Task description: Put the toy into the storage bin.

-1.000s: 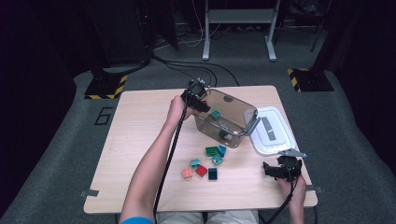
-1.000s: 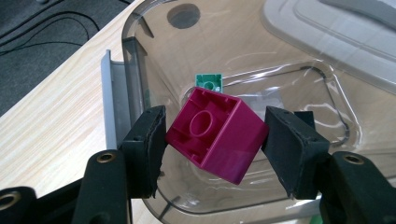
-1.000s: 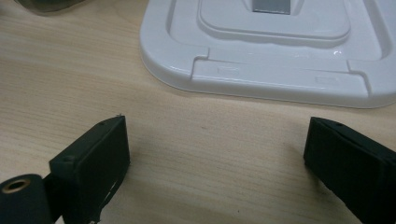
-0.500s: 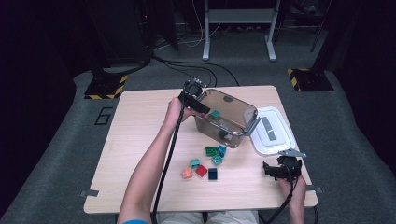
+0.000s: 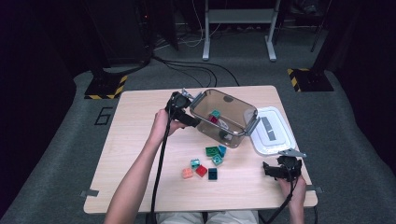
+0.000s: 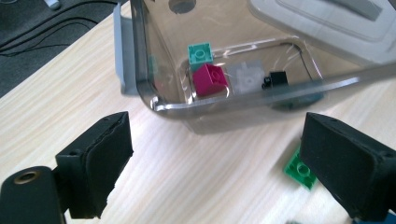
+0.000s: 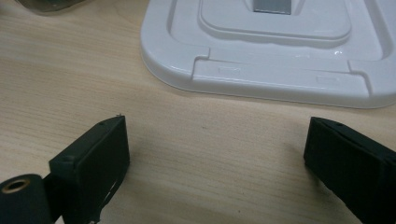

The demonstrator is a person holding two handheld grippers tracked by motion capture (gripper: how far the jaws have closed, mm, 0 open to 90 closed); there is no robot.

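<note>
Left tool (image 5: 183, 108), seen from the high view, hangs at the near-left rim of the smoky transparent plastic bin (image 5: 224, 119); a second ago it reached further over the bin's mouth, so it has drawn back a little toward the person. Judging by that retreat, a block has just been dropped in and the next pick is due. Loose on the light wooden table (image 5: 135, 154) in front of the bin lie the remaining small toy building blocks (image 5: 205, 162) in green, teal, orange, red and dark blue. The right tool (image 5: 280, 169) sits near the table's front right corner, just short of the white plastic lid (image 5: 273, 132), and has not moved across the three high pictures.

The left gripper view shows the left tool's (image 6: 219, 163) jaws spread wide with nothing between them. It looks through the bin wall at what the high view leaves vague: a teal block (image 6: 201, 52), a magenta block (image 6: 211, 79), a clear whitish piece (image 6: 245, 77) and a small black piece (image 6: 276, 79) on the bin floor. A green block (image 6: 299, 169) lies on the table outside, beside the right-hand jaw.

The right gripper view shows the right tool (image 7: 215, 158) likewise wide apart and empty, above bare table, with the lid's near edge ahead.
</note>
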